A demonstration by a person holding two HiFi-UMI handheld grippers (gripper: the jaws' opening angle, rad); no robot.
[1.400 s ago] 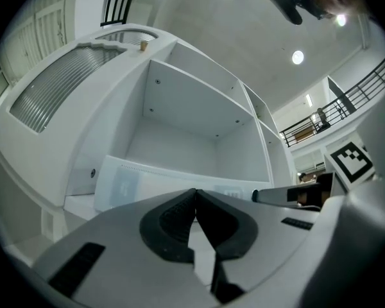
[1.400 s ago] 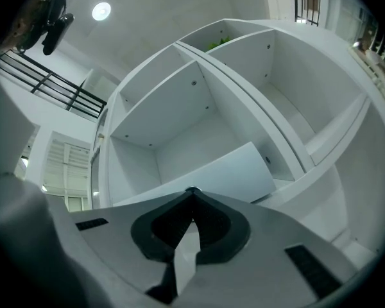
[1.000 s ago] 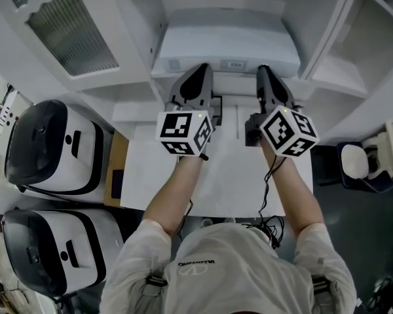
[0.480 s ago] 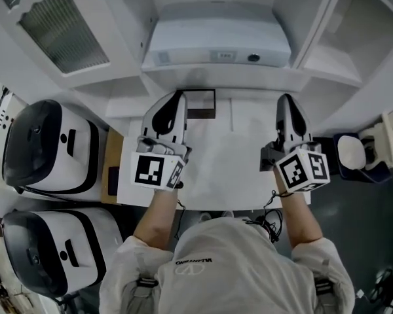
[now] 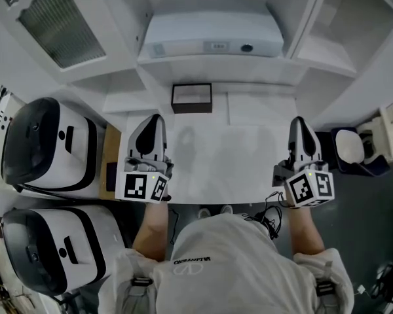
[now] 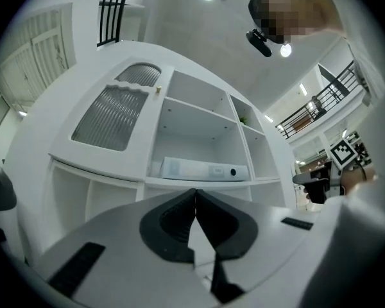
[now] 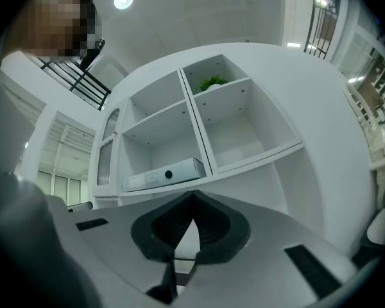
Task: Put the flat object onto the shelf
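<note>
On the shelf [image 5: 206,60] straight ahead of you, in the middle compartment, the flat object [image 5: 209,34] lies flat on its broad face, its long axis running left to right along the shelf's front edge. Its long narrow side, with a label and a dark round spot, faces you. It sits well apart from both claws, beyond them and higher. Your left claw [image 5: 154,118] is clenched on nothing, its jaws pressed together, and lines up roughly with the object's left end. Your right claw [image 5: 300,120] is likewise clenched and empty, a little outside the object's right end. Both claws hover over the front part of the white desk [image 5: 236,156], pointing toward the shelf. A small dark-framed box [image 5: 192,97] stands at the back of the desk, below the object and nearer your left claw.
</note>
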